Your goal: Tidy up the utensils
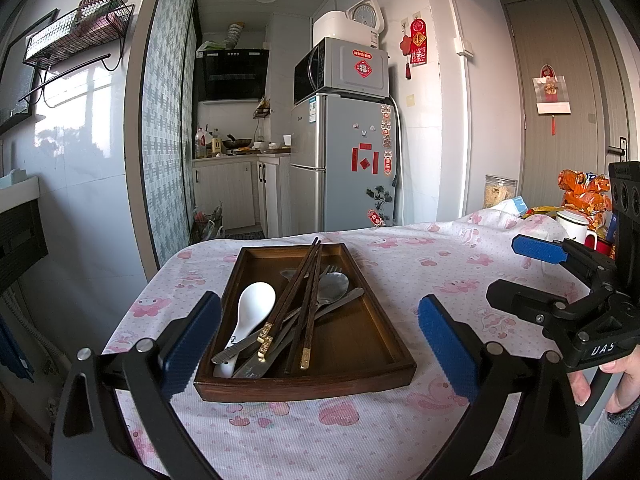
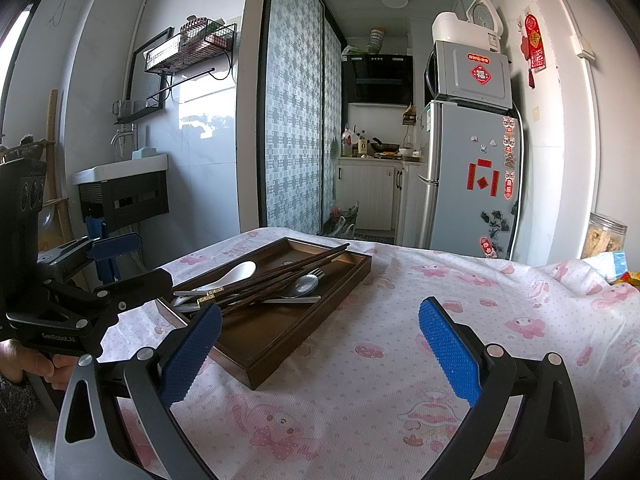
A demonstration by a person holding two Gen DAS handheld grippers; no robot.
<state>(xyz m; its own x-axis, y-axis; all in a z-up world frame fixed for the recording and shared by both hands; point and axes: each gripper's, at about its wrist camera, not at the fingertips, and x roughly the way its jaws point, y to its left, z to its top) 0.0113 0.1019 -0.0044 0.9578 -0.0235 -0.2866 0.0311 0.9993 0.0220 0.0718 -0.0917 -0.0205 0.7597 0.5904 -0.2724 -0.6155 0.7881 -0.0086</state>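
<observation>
Spoons [image 1: 256, 304], fork [image 1: 330, 270] and chopsticks [image 1: 298, 304] lie jumbled in the tray [image 1: 360, 344], so both grippers, left [image 1: 320, 344] and right [image 2: 320, 348], hover with fingers apart, holding nothing.

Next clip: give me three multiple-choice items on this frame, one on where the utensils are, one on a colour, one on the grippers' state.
1. Where do the chopsticks lie?
A. On the cloth beside the tray
B. In the tray, across the other utensils
C. In a gripper

2. What colour is the ceramic spoon?
A. White
B. Red
C. Black

3. How do the left gripper and the right gripper stand?
A. Both shut on utensils
B. Left shut, right open
C. Both open, holding nothing

Key: 1 B, the dark sticks rest on the metal spoon and fork inside the wooden tray. 2 A, its bowl shows plain white against the brown wood. 3 C, in each wrist view the blue pads stand wide apart with nothing between them.
</observation>
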